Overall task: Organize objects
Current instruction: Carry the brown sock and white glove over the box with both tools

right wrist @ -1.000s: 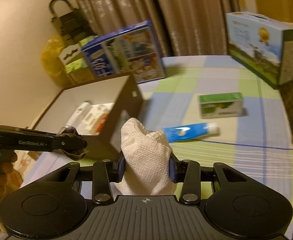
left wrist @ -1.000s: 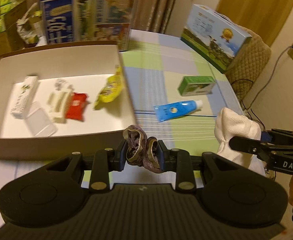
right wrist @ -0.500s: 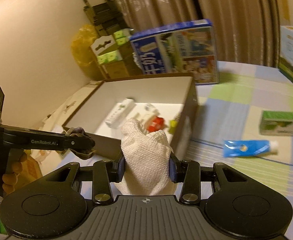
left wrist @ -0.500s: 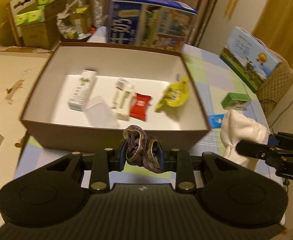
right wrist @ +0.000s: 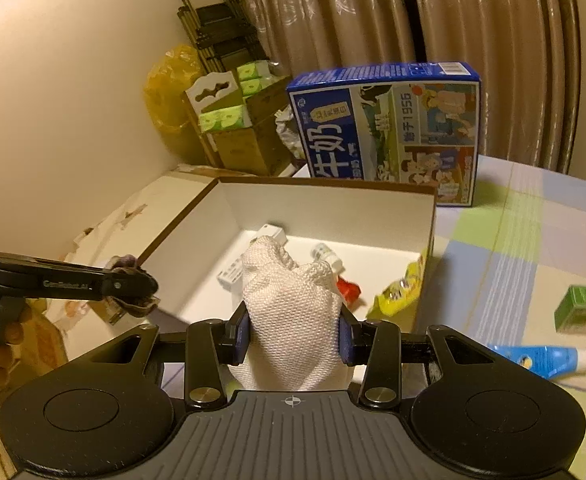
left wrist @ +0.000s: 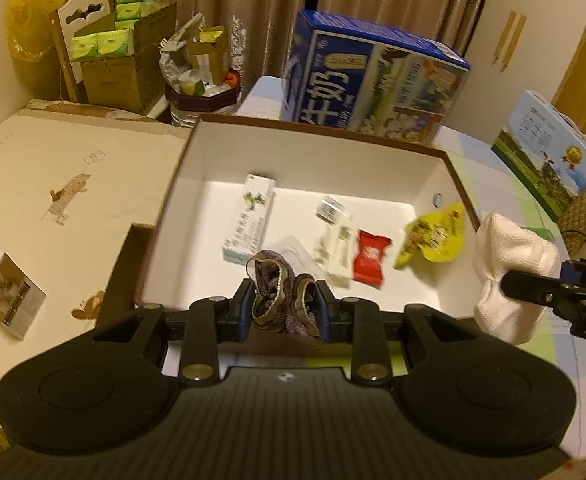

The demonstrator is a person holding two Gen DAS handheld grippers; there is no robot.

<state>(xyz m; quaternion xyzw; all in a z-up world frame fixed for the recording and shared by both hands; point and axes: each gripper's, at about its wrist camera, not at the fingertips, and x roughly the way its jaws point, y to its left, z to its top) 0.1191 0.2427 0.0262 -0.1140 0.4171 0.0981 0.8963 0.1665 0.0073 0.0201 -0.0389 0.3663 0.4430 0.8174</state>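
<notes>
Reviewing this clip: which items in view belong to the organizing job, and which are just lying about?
Job:
- brown box, already holding small items
- purple cloth in left gripper
- white cloth in right gripper
- blue tube and green carton, on the table, likely next

Lying about:
- milk case
- cardboard boxes
- booklet

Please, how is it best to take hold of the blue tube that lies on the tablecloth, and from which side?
Grip the blue tube across its flat blue body near the middle, coming from above with one finger on each long edge. It lies flat with the white cap pointing right, so the narrow cap end would probably slip.
</notes>
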